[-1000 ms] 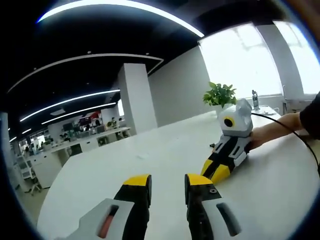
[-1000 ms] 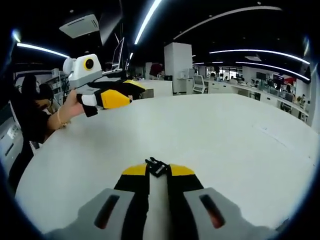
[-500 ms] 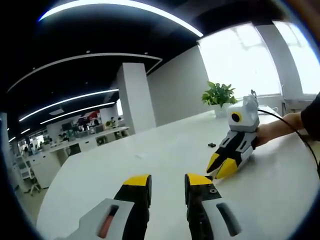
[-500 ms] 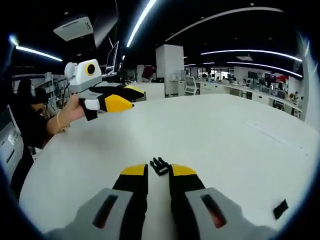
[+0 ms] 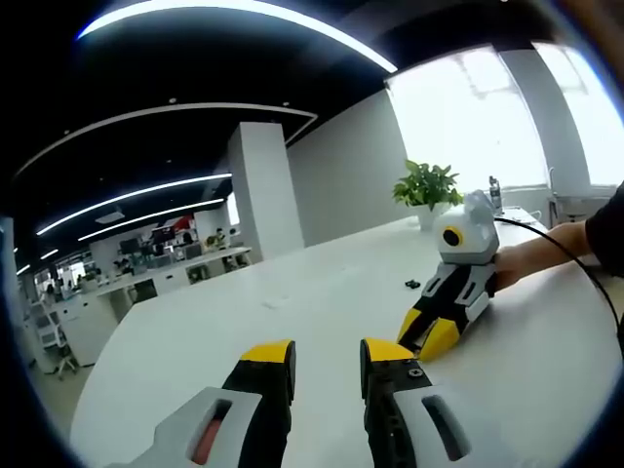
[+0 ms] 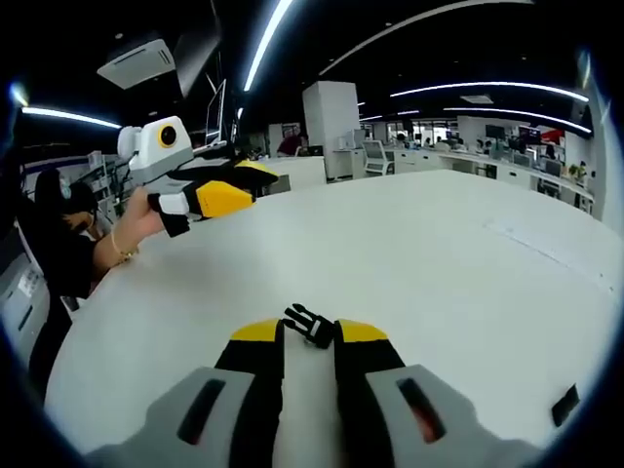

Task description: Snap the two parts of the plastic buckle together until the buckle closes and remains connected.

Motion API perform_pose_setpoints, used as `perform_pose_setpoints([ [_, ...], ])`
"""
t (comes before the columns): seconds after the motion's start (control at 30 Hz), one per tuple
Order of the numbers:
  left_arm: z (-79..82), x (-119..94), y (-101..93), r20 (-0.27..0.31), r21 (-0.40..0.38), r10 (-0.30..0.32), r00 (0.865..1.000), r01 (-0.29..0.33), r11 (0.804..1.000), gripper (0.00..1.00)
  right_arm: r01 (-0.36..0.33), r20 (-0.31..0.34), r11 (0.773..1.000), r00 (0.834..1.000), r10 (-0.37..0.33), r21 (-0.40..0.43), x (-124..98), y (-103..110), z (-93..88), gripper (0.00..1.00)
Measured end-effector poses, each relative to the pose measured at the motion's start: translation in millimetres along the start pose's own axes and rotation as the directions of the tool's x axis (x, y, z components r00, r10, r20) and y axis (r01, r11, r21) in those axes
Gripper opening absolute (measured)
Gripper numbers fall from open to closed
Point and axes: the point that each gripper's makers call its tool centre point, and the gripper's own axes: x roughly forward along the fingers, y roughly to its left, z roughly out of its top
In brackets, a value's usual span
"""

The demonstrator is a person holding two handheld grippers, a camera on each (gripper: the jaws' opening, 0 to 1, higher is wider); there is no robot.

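Inspector: Where is the buckle part (image 6: 310,325) seen?

Recorder: At lower centre of the right gripper view, on the white bench (image 6: 419,253), just at the tips of the right gripper (image 6: 308,332); its fingers are set narrowly apart, and actual pinching cannot be told. A second black piece (image 5: 412,284) lies right of centre in the left gripper view.

Inspector: The left gripper (image 5: 327,353)?

Recorder: Fingers slightly spread, nothing between them.

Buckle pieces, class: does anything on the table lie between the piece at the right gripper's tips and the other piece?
Nothing visible does. In the right gripper view, one buckle piece sits at the right gripper tips, and the other piece lies far off at the view's edge. Only bare white table shows between them.
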Motion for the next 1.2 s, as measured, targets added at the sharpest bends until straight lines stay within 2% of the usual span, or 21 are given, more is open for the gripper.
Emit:
perform_pose_setpoints([
  [0.17,-0.1,0,-1.4,0.0,-0.008,-0.007,1.0,0.007,1.0,0.26,-0.005,-0.01,1.0,1.0,0.005,-0.011,-4,12,-1.6,0.21],
  [0.33,0.8,0,-2.4,0.002,-0.008,-0.007,1.0,0.007,1.0,0.26,0.055,-0.045,0.991,0.997,-0.06,-0.123,-8,11,-3.9,0.23],
  [0.5,1.2,0,-3.0,0.003,-0.008,-0.008,1.0,0.008,1.0,0.26,0.063,-0.063,0.987,0.995,-0.074,-0.151,-11,13,-4.4,0.23],
  [0.67,1.8,1,-3.3,0.004,-0.008,-0.009,1.0,0.009,1.0,0.26,0.11,-0.057,0.985,0.991,-0.118,-0.133,-15,2,-4.1,0.21],
  [0.93,1.1,1,-3.1,0.003,-0.011,-0.006,1.0,0.006,1.0,0.26,0.124,-0.029,0.989,0.992,-0.126,-0.075,-5,0,-3.8,0.2],
  [1.2,-0.5,1,-2.9,0.0,-0.013,-0.005,1.0,0.005,1.0,0.26,0.144,-0.012,0.988,0.989,-0.145,-0.052,2,-6,-2.1,0.2],
])
